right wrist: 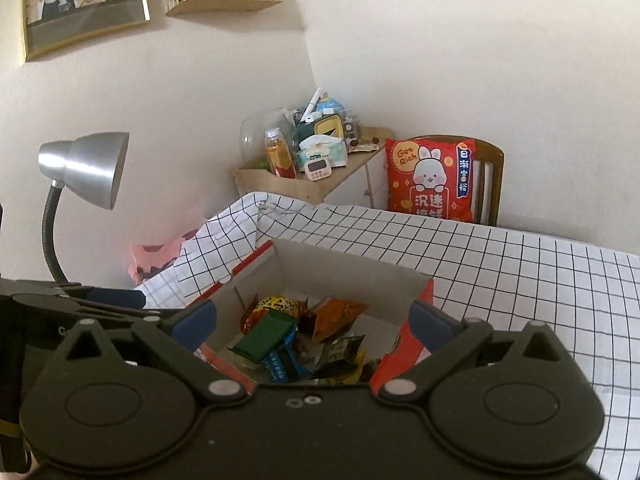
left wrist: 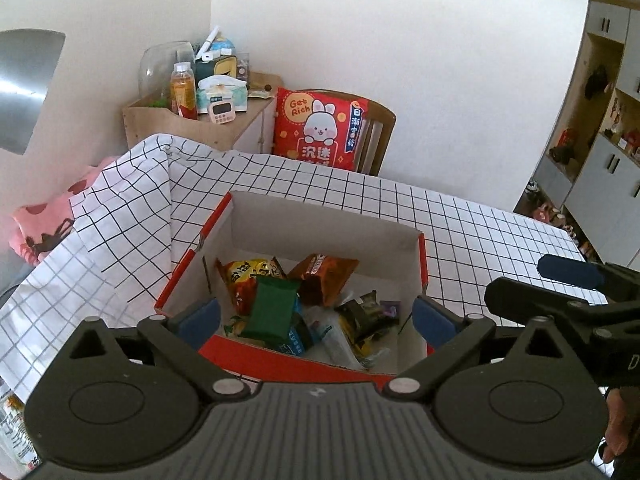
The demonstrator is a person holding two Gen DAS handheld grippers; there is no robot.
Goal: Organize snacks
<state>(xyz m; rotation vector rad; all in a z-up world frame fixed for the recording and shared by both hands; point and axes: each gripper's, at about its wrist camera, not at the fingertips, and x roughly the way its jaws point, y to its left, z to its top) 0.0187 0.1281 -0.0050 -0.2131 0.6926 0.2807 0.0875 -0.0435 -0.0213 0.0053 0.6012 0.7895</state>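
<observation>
Both wrist cams sat close above the red box (left wrist: pixel 422 264), angled down into it, facing the corner; shared box (right wrist: pixel 426 294) and table.

The near wall of the box (left wrist: pixel 288 364) hides the lower snack packets (left wrist: pixel 340 340) in the left wrist view. In the right wrist view, the right tool (right wrist: pixel 312 322) covers the box front. The print on the packets is too small to read.

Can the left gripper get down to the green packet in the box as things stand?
Probably yes. The left gripper is open and empty above the box, whose top is open, and the green packet lies on top of the other snacks.
</observation>
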